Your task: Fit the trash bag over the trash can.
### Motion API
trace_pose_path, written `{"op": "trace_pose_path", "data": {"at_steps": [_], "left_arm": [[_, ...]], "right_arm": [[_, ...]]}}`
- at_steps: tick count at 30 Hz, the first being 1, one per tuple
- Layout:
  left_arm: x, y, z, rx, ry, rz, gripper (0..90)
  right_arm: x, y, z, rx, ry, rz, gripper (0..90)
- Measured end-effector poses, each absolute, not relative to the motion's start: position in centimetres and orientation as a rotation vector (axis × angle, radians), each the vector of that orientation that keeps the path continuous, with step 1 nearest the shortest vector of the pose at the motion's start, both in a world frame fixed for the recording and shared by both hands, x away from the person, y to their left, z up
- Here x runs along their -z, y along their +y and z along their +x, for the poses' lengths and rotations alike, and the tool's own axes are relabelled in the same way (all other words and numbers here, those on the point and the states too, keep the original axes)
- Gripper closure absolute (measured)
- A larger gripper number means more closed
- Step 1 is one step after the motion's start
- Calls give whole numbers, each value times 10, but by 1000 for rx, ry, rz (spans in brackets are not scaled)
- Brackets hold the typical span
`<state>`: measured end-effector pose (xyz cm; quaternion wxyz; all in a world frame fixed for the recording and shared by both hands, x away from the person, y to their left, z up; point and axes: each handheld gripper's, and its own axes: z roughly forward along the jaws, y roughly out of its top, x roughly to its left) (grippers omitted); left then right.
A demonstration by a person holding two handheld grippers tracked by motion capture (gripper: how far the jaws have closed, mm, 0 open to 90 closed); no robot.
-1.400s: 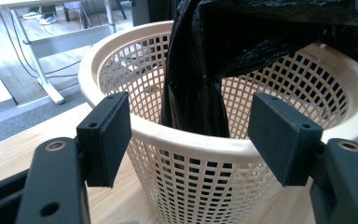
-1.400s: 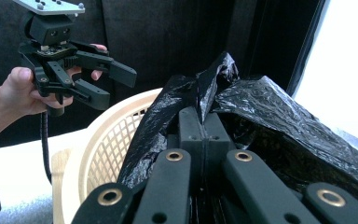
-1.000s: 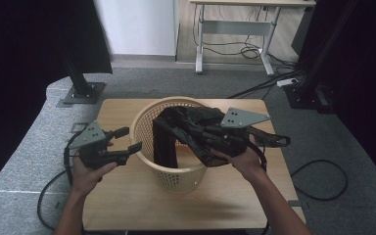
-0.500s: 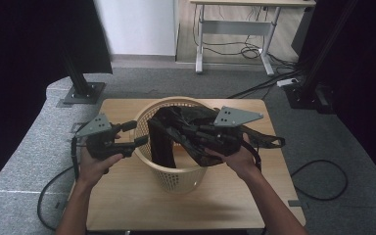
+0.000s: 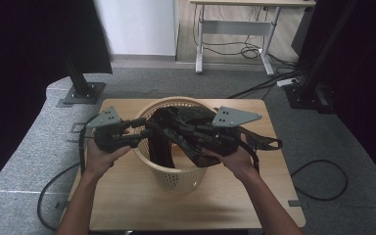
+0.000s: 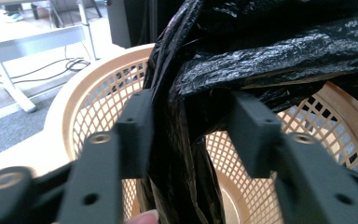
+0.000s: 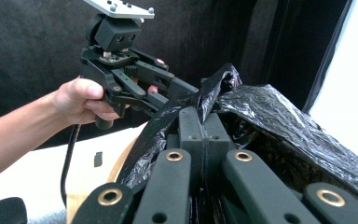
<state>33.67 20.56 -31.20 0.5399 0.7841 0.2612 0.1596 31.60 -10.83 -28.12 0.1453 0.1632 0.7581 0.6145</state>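
Black plastic — a crinkled bin bag — is stretched over the woven tan basket on the wooden bench. The right tool is clamped tight on a fold of the bag. The left tool has just been closing around a hanging strand of bag — its pads straddle the strand, one touching, not yet pinching.

No lettering, label, brand mark or number can be read anywhere around me: not on the black plastic bag, the woven basket, my tongs or the wooden counter.
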Motion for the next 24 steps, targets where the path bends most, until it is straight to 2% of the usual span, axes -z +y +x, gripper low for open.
{"op": "trace_pose_path", "data": {"at_steps": [6,7,8,13,18,24], "left_arm": [[312,202,338,-370,613,1877,712],[312,203,338,-361,612,1877,770],[313,203,338,-353,607,1876,770],[313,204,337,-315,568,1863,890],[313,207,334,-301,536,1853,897],[312,216,329,-287,469,1818,898]], "right_arm": [[282,-111,316,-1768,2179,486,889],[283,-112,317,-1766,2175,498,888],[283,-112,317,-1766,2175,498,888],[284,-118,319,-1766,2156,553,885],[284,-127,322,-1730,2125,622,813],[283,-146,329,-1678,2083,742,869]]}}
